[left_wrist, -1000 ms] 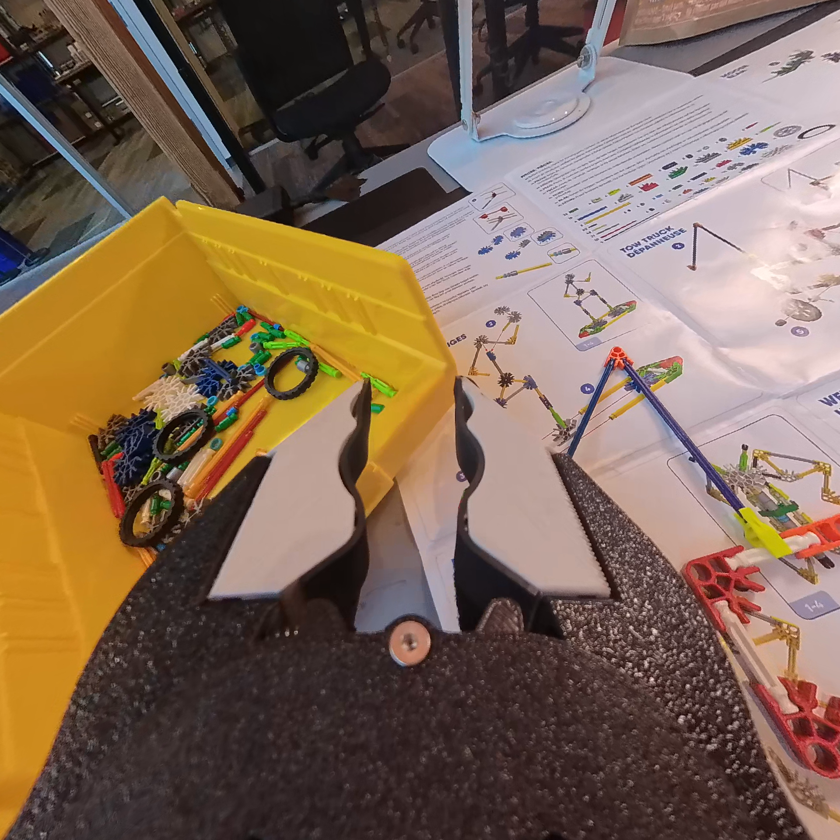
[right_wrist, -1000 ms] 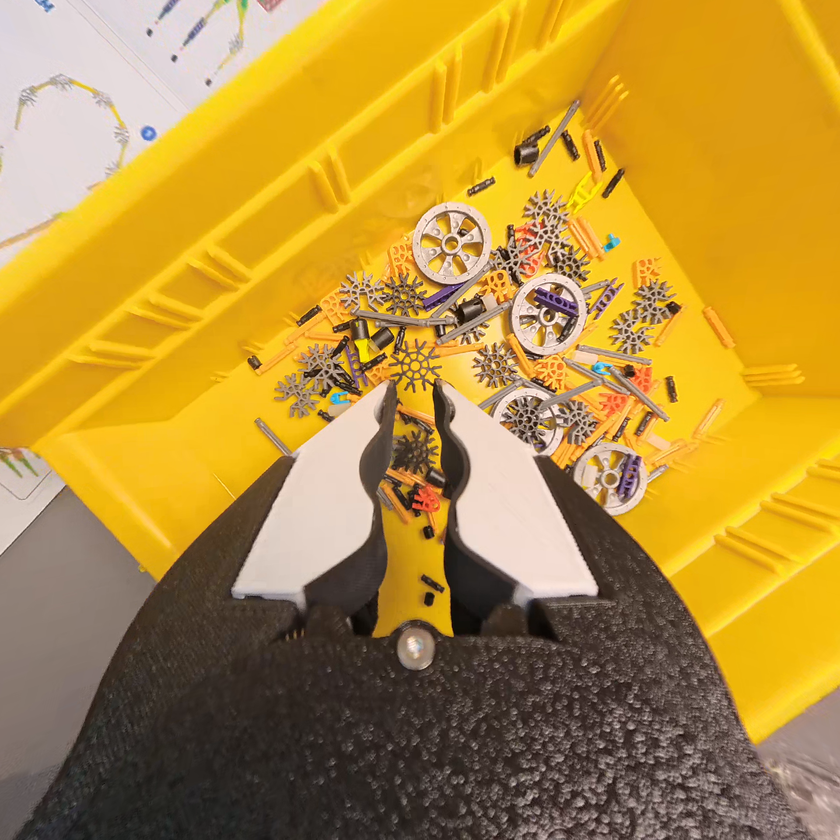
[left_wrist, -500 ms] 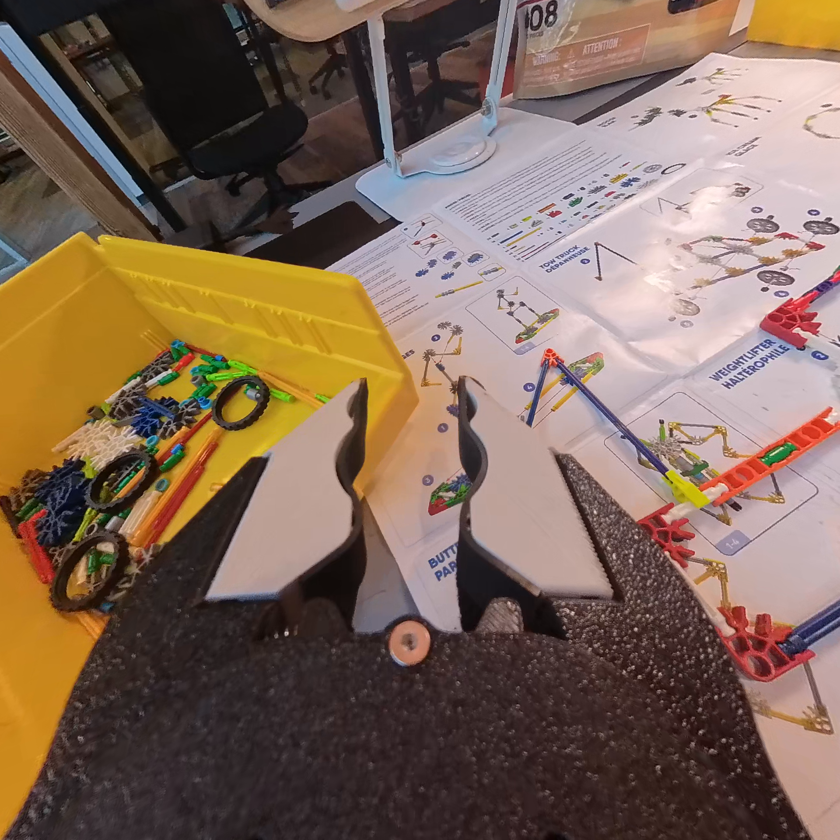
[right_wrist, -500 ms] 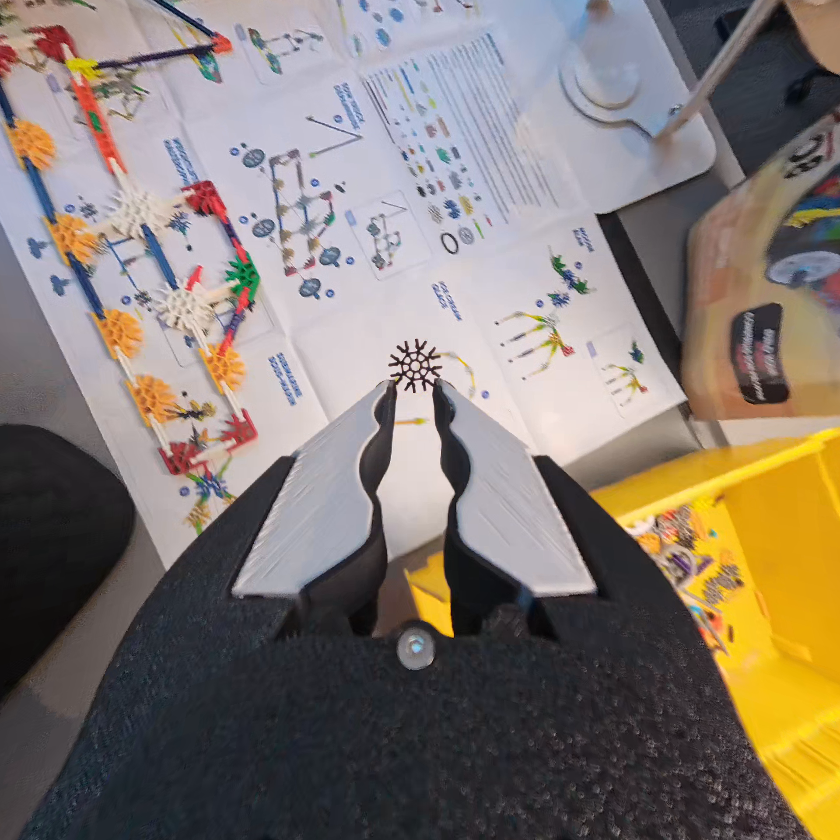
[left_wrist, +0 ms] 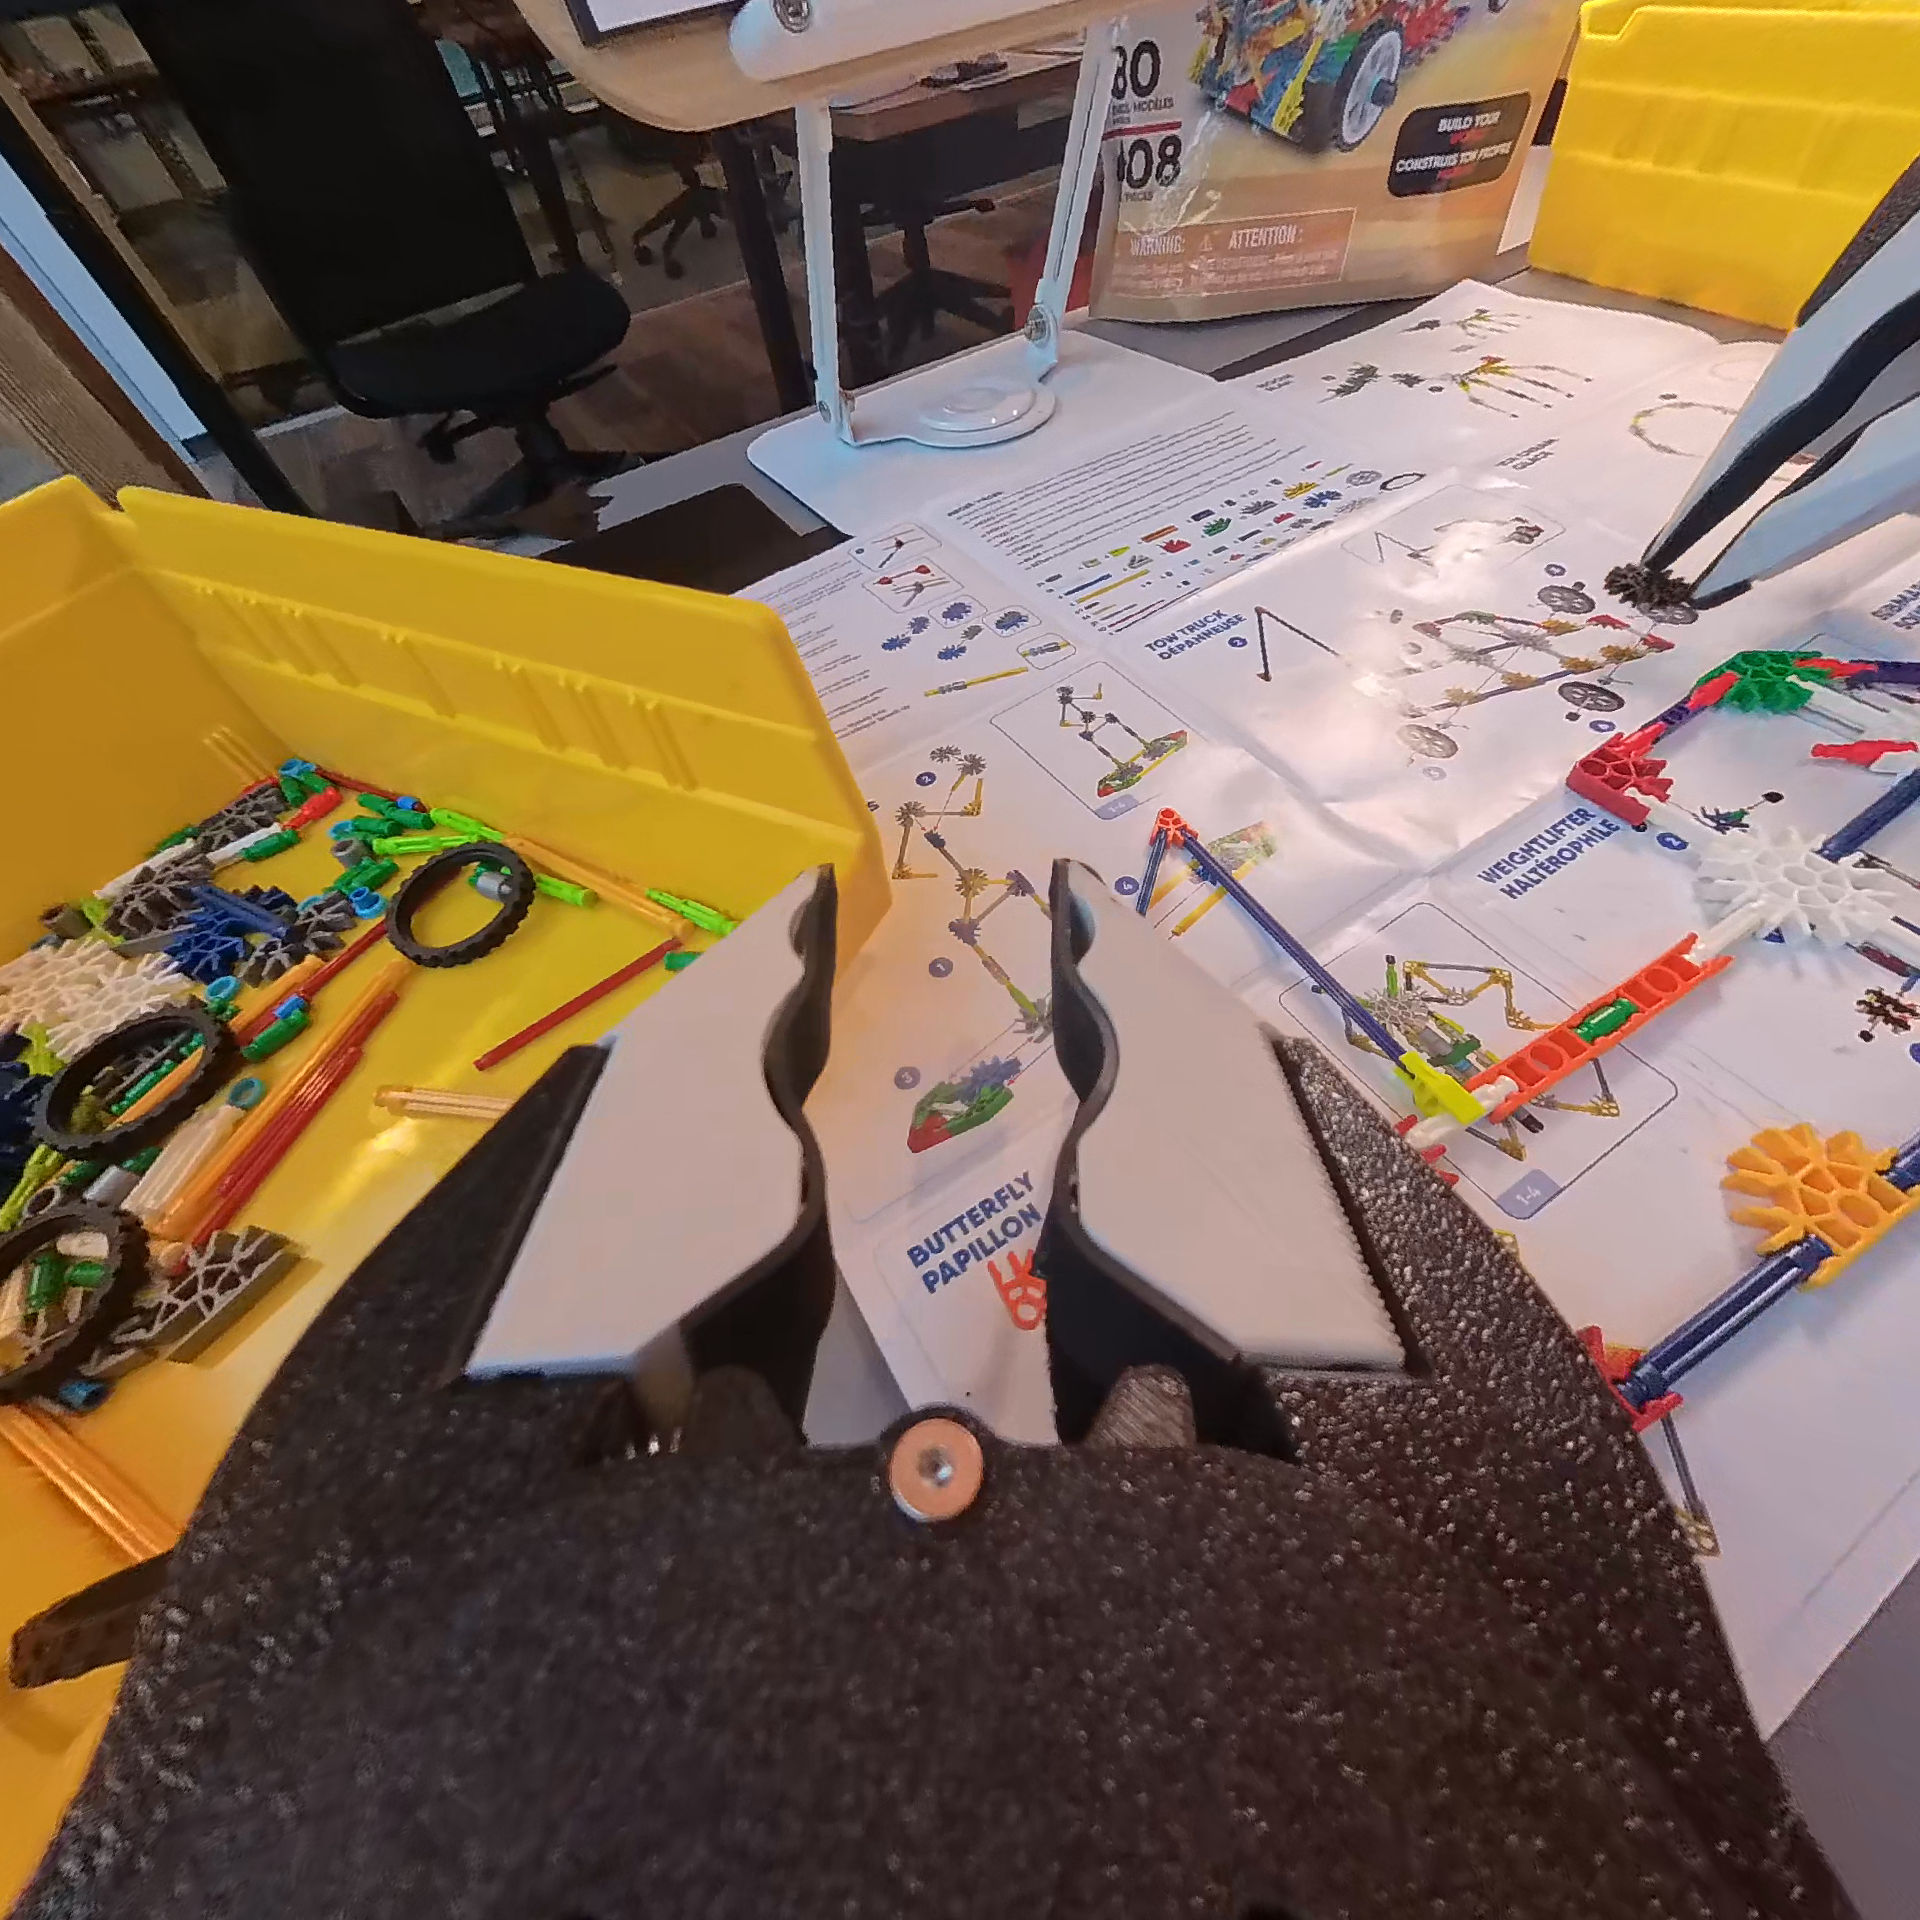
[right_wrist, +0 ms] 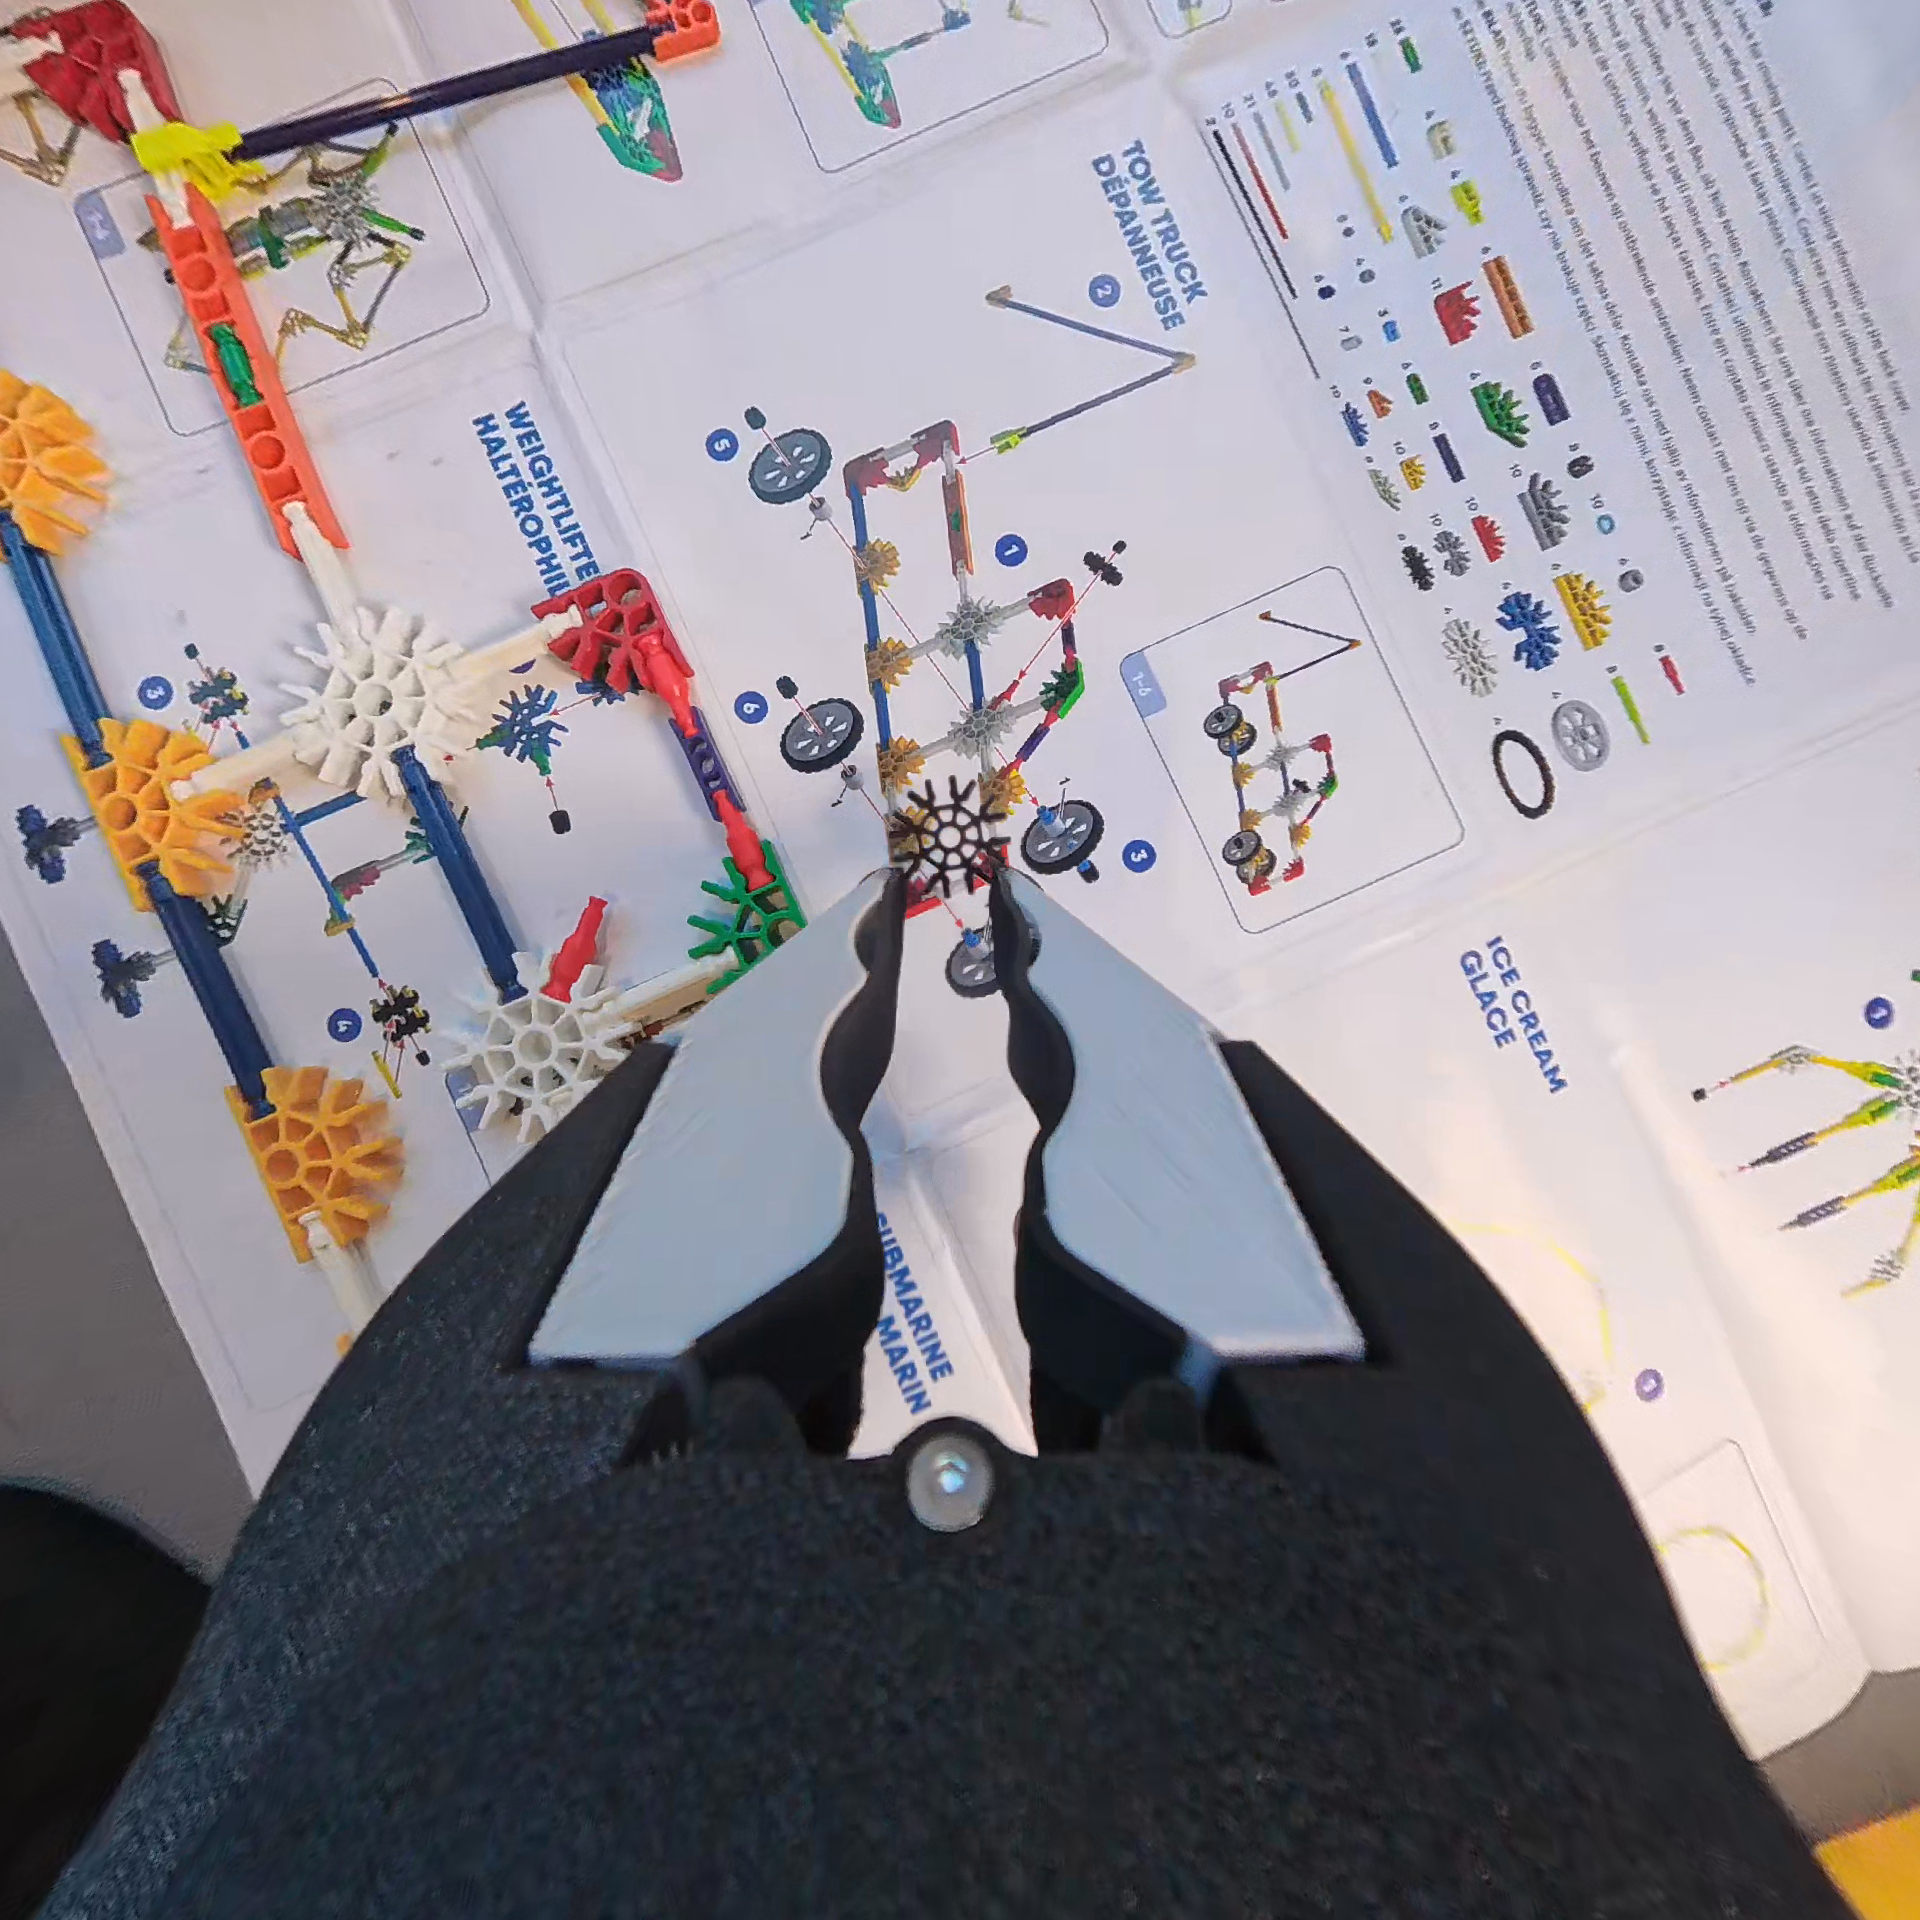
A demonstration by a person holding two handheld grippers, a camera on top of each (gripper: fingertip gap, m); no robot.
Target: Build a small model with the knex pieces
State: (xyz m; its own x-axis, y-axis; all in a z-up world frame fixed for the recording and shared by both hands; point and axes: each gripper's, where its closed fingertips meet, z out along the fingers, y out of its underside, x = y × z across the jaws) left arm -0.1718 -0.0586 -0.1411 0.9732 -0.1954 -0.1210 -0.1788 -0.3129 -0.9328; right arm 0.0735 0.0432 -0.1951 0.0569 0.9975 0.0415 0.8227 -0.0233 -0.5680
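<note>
Black plastic, shaped like a small snowflake, was what we held in our right claw point(right_wrist: 945, 883): this connector piece point(right_wrist: 948, 831) sat pinched by its lower edge between the very tips, so the jaws stood only a narrow gap apart, with most of the piece sticking out past them. In the left wrist view the same claw point(left_wrist: 1683, 594) came in from the upper right, its tips low over the paper with the dark piece point(left_wrist: 1647, 588) at their end; whether it touched the sheet we could not tell.

Our left claw point(left_wrist: 940, 904) was open to a moderate width and held nothing. Its left finger point(left_wrist: 717, 1081) hung over the near corner of the yellow bin point(left_wrist: 499, 675), its right finger over the instruction sheet point(left_wrist: 1299, 790); the bin wall ran just beside the gap between them.

The bin held loose rods, small connectors and black tyre rings point(left_wrist: 460, 904). On the sheet to the right lay a partly built frame point(right_wrist: 374, 707) of blue rods, white and orange snowflake hubs, red corner pieces and an orange strip point(right_wrist: 244, 374). It lay just left of the right claw's tips.

The sheet beyond and to the right of the right claw was bare printed paper. A white lamp base point(left_wrist: 935, 436) and a cardboard box point(left_wrist: 1320, 166) stood at the far edge.
</note>
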